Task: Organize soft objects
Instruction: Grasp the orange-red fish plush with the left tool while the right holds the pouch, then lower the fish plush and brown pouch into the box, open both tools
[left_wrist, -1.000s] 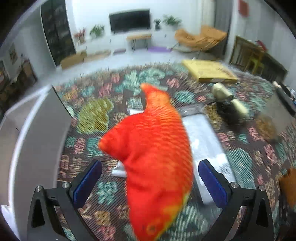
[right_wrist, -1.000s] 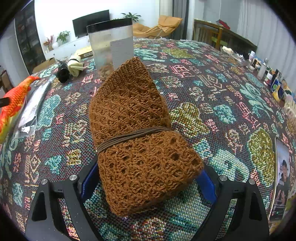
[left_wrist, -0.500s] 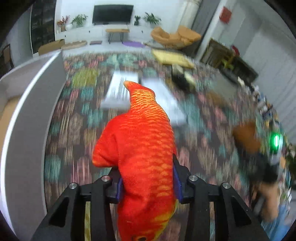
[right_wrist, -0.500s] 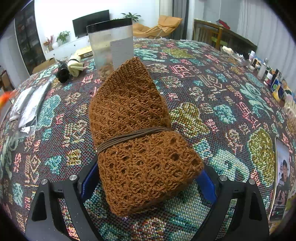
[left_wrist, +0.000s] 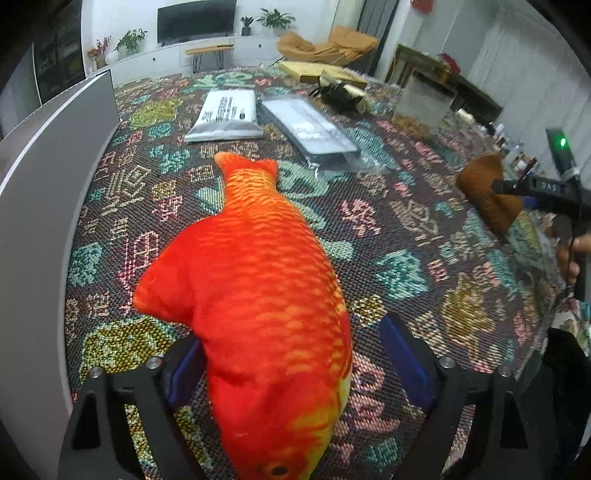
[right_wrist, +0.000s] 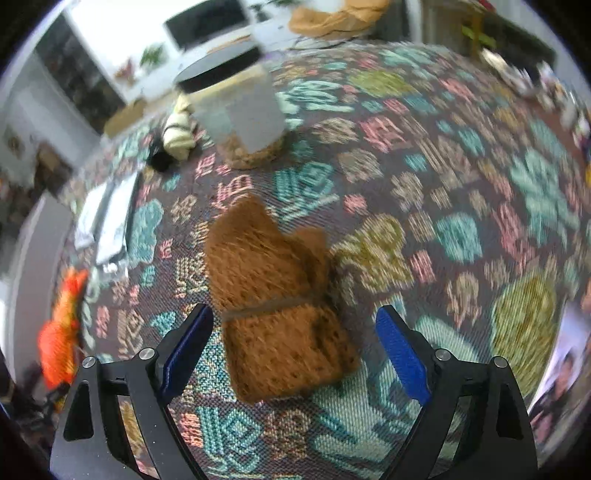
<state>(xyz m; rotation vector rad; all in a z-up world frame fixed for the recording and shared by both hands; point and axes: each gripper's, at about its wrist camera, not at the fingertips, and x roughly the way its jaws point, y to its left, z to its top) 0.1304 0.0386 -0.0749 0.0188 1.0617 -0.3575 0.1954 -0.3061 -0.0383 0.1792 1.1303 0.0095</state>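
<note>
Between the earlier frames and this one, our left gripper (left_wrist: 291, 362) carried the orange plush fish (left_wrist: 258, 295) away from the silver pouches and set it down nearer the curved grey wall (left_wrist: 48, 177) at the table's edge. Its jaws had just been opening, after a brief squeeze on the toy; they stood spread, the right blue pad clear of the fish, the left pad hidden behind its body, so that we could not tell whether it touched. The fish lay on the patterned tablecloth (left_wrist: 406, 240) between the jaws, tail pointing away from the camera.

Our right gripper (right_wrist: 295, 350) had drawn back from the brown knitted bundle (right_wrist: 273, 314), which earlier filled the space between its pads. Both blue pads now stood apart from the bundle, which rested on the cloth between them, a cord tied around its middle. The right-wrist view was blurred.

Two flat silver pouches (left_wrist: 225, 114) lay side by side beyond the fish, with a black and cream soft toy (left_wrist: 343, 98) behind them and a clear container with a dark lid (right_wrist: 236, 99) further along. From the left wrist we saw the right gripper and a hand (left_wrist: 572, 254) at the far right of the table.
</note>
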